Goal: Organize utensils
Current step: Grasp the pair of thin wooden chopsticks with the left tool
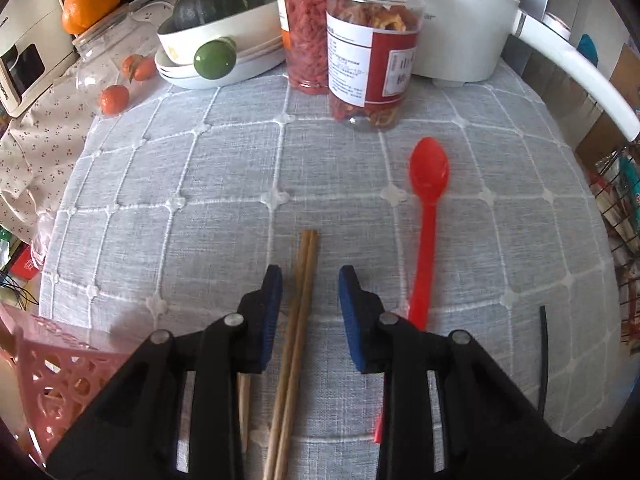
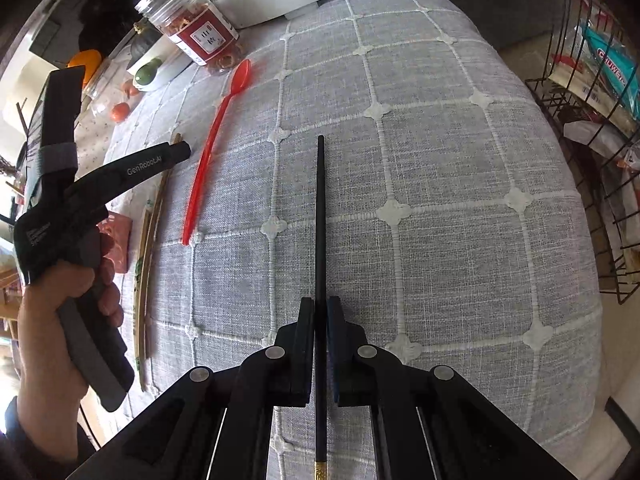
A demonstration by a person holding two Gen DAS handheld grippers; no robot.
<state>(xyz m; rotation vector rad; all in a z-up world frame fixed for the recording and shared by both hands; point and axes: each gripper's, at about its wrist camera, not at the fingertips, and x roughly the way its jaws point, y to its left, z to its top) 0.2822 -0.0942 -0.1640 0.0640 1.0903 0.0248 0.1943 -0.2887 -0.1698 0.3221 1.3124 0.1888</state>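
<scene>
Left gripper (image 1: 310,280) stands with jaws apart over the grey checked cloth of the desk (image 1: 200,240); the pair of wooden chopsticks (image 1: 298,320) lies on the cloth between the jaws, running along their length, touching neither blue pad as far as can be seen. Right gripper (image 2: 320,308) has its jaws clamped on a black chopstick (image 2: 320,216), which projects straight ahead beyond the fingertips. The red spoon (image 1: 426,216) lies on the cloth just right of the left gripper, bowl toward the jars (image 1: 372,40).
</scene>
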